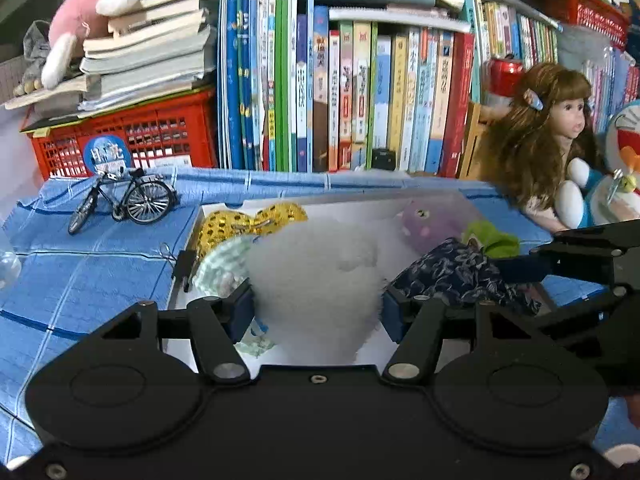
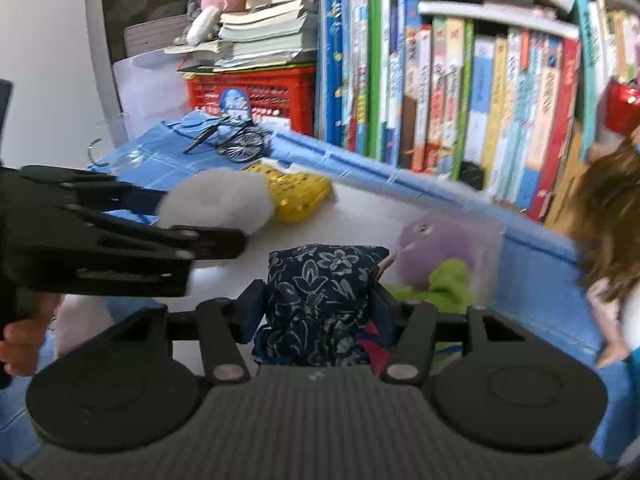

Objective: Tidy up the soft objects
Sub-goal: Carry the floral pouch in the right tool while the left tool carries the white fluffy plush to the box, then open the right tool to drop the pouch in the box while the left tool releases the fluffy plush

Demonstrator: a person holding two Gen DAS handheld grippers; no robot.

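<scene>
My left gripper (image 1: 318,310) is shut on a white fluffy ball (image 1: 316,268), its blue pads pressing both sides, over a white shallow box (image 1: 352,206). The box holds a yellow spotted plush (image 1: 248,222), a green-and-white cloth (image 1: 222,264), a purple plush (image 1: 426,222) and a green soft piece (image 1: 494,240). My right gripper (image 2: 320,306) is shut on a navy floral pouch (image 2: 320,292) above the box (image 2: 360,216). In the right wrist view the left gripper (image 2: 204,218) comes in from the left with the ball (image 2: 218,202).
A blue checked cloth (image 1: 100,264) covers the table. A model bicycle (image 1: 124,200) stands left of the box. Behind are a red crate (image 1: 160,132) stacked with books, a pink plush (image 1: 80,20) and a row of books (image 1: 360,100). A doll (image 1: 548,140) sits at the right.
</scene>
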